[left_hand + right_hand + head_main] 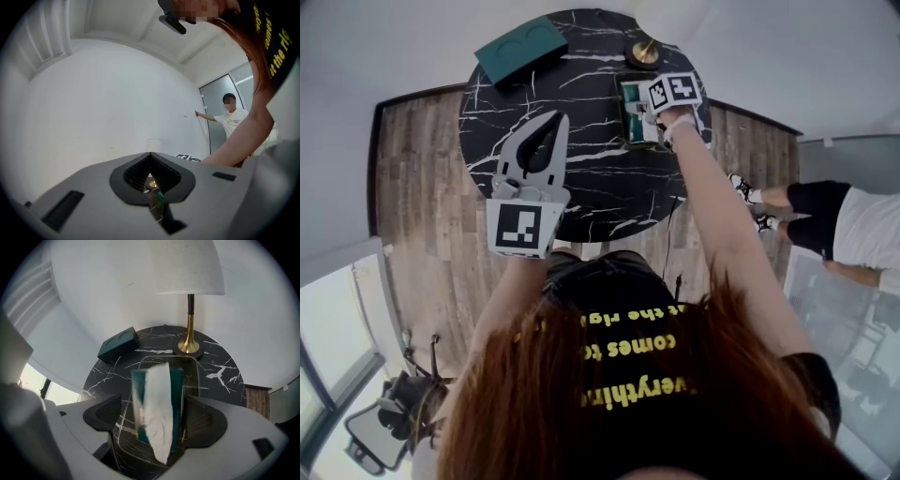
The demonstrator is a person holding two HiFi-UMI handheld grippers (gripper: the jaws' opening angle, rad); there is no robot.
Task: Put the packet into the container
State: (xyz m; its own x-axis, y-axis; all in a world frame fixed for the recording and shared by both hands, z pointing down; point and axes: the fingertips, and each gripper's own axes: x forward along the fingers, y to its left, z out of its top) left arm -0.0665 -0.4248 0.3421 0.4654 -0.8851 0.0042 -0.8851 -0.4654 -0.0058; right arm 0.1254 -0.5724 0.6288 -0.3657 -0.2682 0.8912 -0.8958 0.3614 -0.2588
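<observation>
The packet (157, 413), dark green with a white band, is blurred and hangs upright between the jaws of my right gripper (157, 417). Those jaws stand wide, with a gap between the left pad and the packet. Directly below lies the clear rectangular container (193, 363) on the black marble table (581, 187). From the head view, the right gripper (649, 117) is over the container (625, 112) at the table's far right. My left gripper (553, 120) hovers over the table's left half with its tips together and nothing in it (150, 154).
A brass lamp (189, 336) stands just beyond the container. A dark teal box (521, 47) sits at the table's far left edge. A person (853, 230) stands on the wood floor to the right. An office chair (389, 422) is at the lower left.
</observation>
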